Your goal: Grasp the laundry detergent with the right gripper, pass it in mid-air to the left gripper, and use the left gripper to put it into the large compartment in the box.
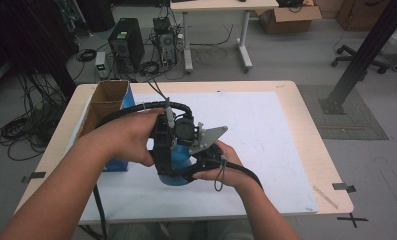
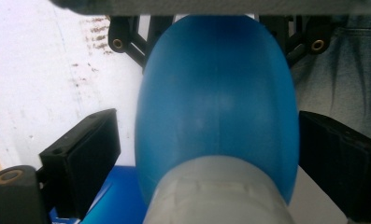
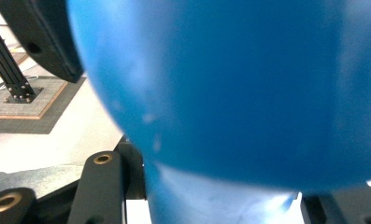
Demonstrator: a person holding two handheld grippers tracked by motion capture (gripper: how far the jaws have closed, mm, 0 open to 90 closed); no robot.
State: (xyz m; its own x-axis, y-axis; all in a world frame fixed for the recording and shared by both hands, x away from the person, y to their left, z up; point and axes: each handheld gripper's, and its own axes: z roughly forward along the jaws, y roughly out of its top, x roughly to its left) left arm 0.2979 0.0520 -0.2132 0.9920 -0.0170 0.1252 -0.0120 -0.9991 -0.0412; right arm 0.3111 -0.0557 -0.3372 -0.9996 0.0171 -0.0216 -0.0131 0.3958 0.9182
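The blue bottle (image 1: 178, 165) sits at centre frame, clamped by the right gripper (image 1: 198, 167); the left gripper (image 1: 162, 167) straddles its body with jaws apart, not pressing. Smooth plastic looks light and slippery; the grey cap (image 2: 218, 196) offers surer hold

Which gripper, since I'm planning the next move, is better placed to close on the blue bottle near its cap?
Left: the left gripper straddles, jaws open, the blue bottle just beyond the pale cap. The right gripper is already shut on the bottle's body.
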